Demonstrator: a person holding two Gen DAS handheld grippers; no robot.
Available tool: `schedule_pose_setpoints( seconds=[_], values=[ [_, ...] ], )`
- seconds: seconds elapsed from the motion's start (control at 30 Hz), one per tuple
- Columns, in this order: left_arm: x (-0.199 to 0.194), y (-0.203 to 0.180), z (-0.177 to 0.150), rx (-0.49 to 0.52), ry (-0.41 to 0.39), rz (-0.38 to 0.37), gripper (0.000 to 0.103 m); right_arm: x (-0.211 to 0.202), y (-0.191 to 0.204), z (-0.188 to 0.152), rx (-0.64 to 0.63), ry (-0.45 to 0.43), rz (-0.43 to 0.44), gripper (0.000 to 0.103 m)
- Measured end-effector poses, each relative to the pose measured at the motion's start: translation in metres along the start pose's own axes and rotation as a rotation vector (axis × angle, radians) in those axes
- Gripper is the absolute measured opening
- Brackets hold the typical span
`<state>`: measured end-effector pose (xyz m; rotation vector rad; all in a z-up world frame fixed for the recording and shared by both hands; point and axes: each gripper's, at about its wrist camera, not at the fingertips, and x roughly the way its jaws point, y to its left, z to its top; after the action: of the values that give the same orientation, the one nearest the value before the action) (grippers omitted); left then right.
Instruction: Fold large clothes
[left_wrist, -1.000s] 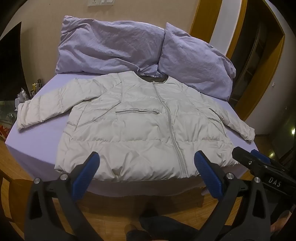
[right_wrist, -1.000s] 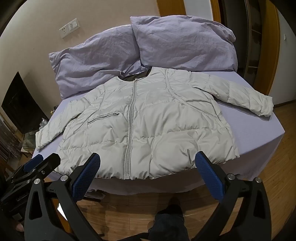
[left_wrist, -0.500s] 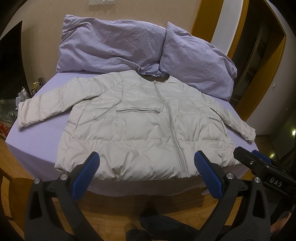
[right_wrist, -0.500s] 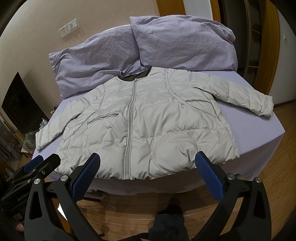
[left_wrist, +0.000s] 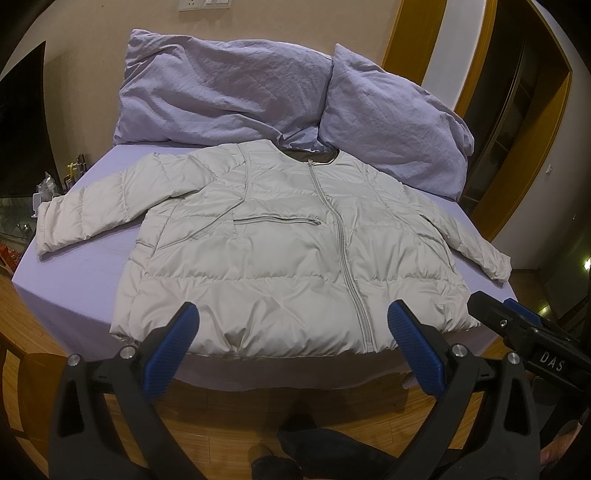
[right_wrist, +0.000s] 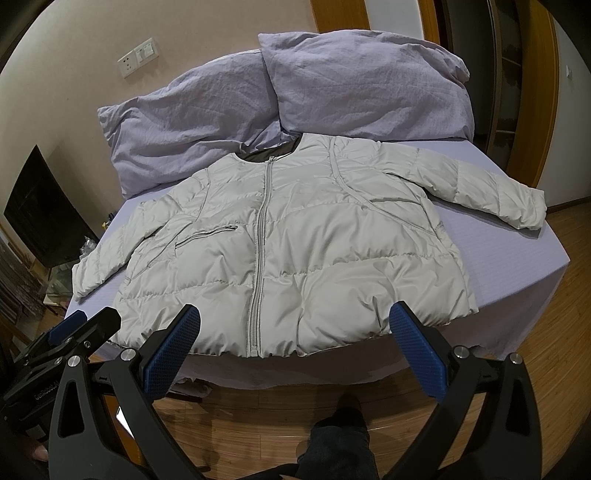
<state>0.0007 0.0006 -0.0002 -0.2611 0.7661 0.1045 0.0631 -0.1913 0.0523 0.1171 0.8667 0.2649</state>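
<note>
A pale grey puffer jacket (left_wrist: 280, 251) lies flat, front up and zipped, on a lilac bed (left_wrist: 74, 280), sleeves spread to both sides. It also shows in the right wrist view (right_wrist: 295, 251). My left gripper (left_wrist: 295, 347) is open and empty, held just short of the jacket's hem. My right gripper (right_wrist: 295, 347) is open and empty too, just short of the hem. Each gripper shows at the edge of the other's view: the right one (left_wrist: 524, 336) and the left one (right_wrist: 70, 339).
Two lilac pillows (left_wrist: 229, 99) (left_wrist: 391, 122) lean against the wall behind the collar. A dark screen (right_wrist: 40, 214) and cluttered shelf stand left of the bed. Wooden floor (left_wrist: 258, 413) and the person's feet lie below the bed's near edge. A doorway (left_wrist: 517, 122) is at right.
Both grippers have crept slightly closer to the bed; the jacket has not moved and both stay open.
</note>
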Motion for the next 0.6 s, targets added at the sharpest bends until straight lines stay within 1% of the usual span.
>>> schedule_pose_setpoints(
  seconds=[0.6],
  values=[
    [0.0037,0.0026,-0.0010,-0.002,0.005,0.001,0.101,0.0026,0.0010,0.0004,0.002,0.003,0.002,0.102]
  ],
)
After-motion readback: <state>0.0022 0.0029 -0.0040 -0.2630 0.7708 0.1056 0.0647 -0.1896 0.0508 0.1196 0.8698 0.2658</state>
